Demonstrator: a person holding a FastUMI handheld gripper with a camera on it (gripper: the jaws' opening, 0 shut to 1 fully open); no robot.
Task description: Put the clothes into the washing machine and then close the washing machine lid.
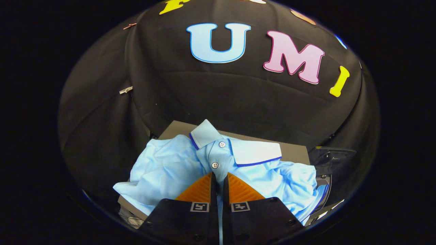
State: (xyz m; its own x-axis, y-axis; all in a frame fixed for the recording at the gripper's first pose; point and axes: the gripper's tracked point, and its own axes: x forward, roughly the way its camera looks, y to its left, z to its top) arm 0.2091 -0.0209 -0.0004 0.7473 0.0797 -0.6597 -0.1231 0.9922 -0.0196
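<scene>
Left of the claw: one sleeve or hem of the light blue polo shirt (pixel 163 170) spreads outward and drapes over the near-left edge of a grey box-like surface (pixel 293 151). Below that edge, close beside the left finger, a patch of pale mesh or perforated material (pixel 131 217) shows; too little of it is in view to say what it belongs to.

Centre: the claw (pixel 218 180) has its two fingers drawn almost together, with a narrow fold of the shirt's front running down the slit between them. Both inner faces look pressed on that fold, just below the lower of two white buttons (pixel 215 165). The cloth under the fingers is hidden by the finger bodies. Just ahead of the tips sits the placket, then the collar (pixel 238 148) with a dark blue trim line, one flap lifted to the left, the other lying flat to the right.

Beyond the shirt: the far edge of the grey surface, then the black cloth wall (pixel 238 98).

Right of the claw: the shirt bunches in folds and hangs over the right edge. Past it stands a dark, glossy hinged panel (pixel 332 158), possibly the washing machine's raised lid, with a curved rim (pixel 323 194) beneath it. The opening itself is mostly covered by cloth and hard to make out.
</scene>
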